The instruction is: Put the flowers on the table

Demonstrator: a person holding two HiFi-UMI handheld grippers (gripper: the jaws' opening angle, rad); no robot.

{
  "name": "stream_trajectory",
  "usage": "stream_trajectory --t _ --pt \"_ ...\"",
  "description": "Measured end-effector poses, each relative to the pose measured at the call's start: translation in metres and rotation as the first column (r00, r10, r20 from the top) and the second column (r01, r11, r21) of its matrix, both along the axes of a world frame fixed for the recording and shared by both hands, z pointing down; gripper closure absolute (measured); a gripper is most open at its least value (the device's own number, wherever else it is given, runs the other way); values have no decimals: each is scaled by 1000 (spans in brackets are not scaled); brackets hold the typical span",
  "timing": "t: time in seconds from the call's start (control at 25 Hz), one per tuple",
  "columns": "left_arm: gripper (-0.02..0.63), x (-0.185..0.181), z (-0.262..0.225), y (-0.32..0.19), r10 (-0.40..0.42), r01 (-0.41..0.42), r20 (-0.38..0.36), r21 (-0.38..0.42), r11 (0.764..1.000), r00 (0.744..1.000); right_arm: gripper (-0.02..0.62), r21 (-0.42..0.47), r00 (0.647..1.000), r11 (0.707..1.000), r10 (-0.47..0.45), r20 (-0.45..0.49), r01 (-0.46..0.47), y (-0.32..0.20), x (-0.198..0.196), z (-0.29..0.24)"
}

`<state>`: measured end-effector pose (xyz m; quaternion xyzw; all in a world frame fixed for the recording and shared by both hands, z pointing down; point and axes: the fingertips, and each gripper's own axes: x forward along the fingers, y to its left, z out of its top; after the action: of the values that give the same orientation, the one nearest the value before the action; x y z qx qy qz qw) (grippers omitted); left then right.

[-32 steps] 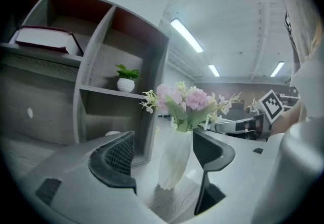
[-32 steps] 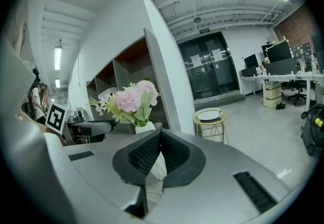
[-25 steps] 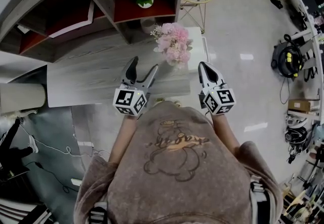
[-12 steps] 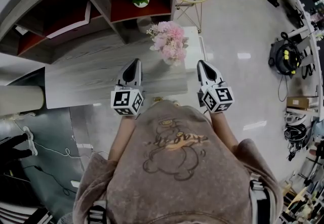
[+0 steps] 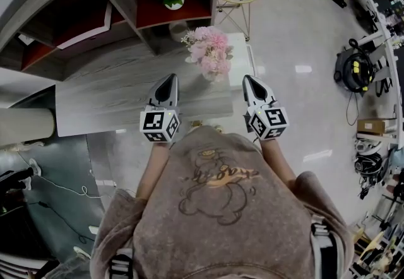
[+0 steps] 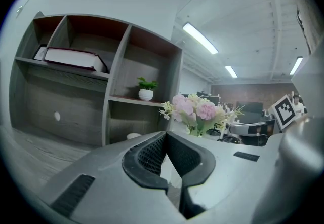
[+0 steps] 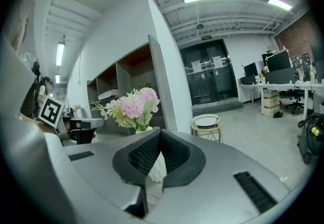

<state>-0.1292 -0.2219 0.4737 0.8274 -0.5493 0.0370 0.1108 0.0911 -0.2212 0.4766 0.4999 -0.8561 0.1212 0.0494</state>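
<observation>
the vase (image 7: 156,167) under the flowers (image 7: 132,106) shows only as a sliver behind the right gripper (image 7: 160,133); the left gripper (image 6: 165,135) hides it in its own view.

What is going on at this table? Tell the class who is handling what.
A person stands at the grey wooden table with a two-jaw gripper in each hand. The pink flowers in their white vase already stand on the table near its right end, between and just beyond the two grippers. Neither gripper holds them. The left gripper has just closed its jaws on nothing, and the right gripper is shut and empty too.
</observation>
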Motion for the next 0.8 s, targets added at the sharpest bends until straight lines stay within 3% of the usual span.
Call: stream_trajectory --t 0.8 --pt "589 11 -5 -5 26 -26 6 -11 1000 1000 597 17 999 999 -35 -9 35 -4 -7 -6"
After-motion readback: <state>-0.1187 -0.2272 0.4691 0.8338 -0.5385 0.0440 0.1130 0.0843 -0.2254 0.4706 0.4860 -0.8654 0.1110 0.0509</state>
